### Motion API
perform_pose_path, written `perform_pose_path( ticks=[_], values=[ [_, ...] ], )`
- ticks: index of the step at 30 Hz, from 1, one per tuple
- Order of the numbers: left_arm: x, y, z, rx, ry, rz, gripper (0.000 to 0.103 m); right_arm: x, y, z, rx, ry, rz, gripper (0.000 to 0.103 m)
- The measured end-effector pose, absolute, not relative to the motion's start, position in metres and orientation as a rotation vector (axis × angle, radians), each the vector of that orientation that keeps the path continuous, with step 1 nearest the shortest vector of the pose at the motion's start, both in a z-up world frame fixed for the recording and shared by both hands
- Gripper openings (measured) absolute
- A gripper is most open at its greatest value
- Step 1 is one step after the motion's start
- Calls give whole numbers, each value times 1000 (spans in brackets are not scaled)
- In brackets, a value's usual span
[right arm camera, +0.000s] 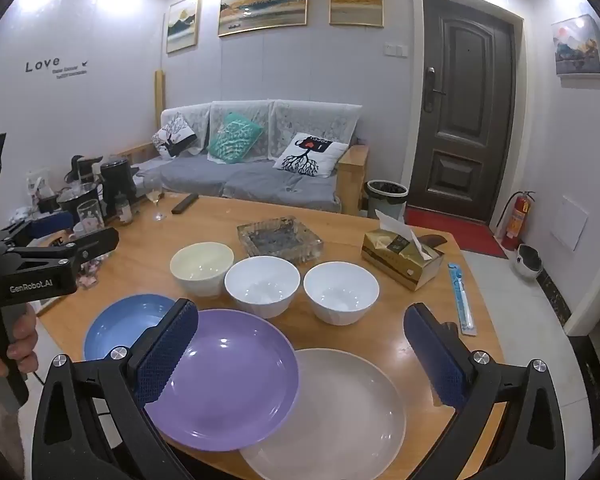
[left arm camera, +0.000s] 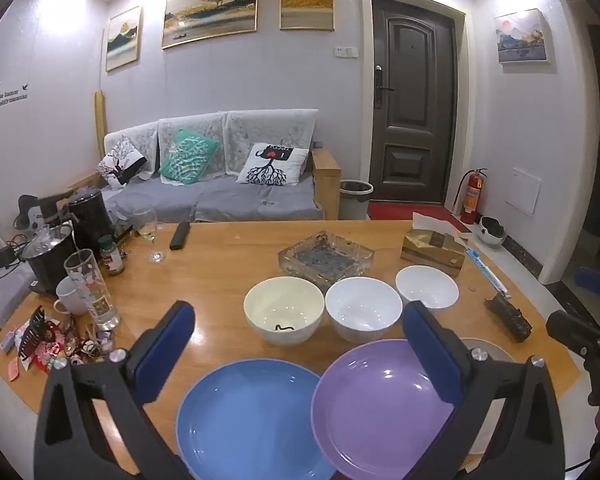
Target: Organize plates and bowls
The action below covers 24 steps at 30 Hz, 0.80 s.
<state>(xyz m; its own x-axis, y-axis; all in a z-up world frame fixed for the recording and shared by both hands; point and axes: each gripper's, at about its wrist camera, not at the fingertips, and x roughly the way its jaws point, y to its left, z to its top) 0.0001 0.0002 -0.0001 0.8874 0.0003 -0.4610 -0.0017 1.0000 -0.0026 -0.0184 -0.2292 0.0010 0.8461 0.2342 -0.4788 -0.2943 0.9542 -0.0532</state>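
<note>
Three plates lie in a row along the near edge of the surface: the blue plate, the purple plate and the pale plate. The purple one overlaps the rim of the pale one and sits just beside the blue one. Beyond them stand three bowls, also in a row: a cream bowl, a white bowl and a second white bowl.

The left tool hovers above the blue and purple plates with its jaws spread wide and nothing between them. The right tool hangs over the purple and pale plates, likewise wide open and empty.

The plates look smooth and shallow, so a pinch on a rim could slip, and lifting the pale plate first would likely drag or tip the purple one resting on it. Just past the bowls sits a glass ashtray, with a tissue box to the right of it. A wine glass and a tall glass stand further left of the left tool. A wide sweep with a plate could knock any of these.
</note>
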Motion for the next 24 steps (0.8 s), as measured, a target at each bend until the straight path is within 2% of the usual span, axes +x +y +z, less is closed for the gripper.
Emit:
perform_pose_path(
  ticks=[24],
  values=[
    [-3, 4, 2, -12, 469, -9, 103, -21, -230, 2, -128, 495, 273, 102]
  ],
)
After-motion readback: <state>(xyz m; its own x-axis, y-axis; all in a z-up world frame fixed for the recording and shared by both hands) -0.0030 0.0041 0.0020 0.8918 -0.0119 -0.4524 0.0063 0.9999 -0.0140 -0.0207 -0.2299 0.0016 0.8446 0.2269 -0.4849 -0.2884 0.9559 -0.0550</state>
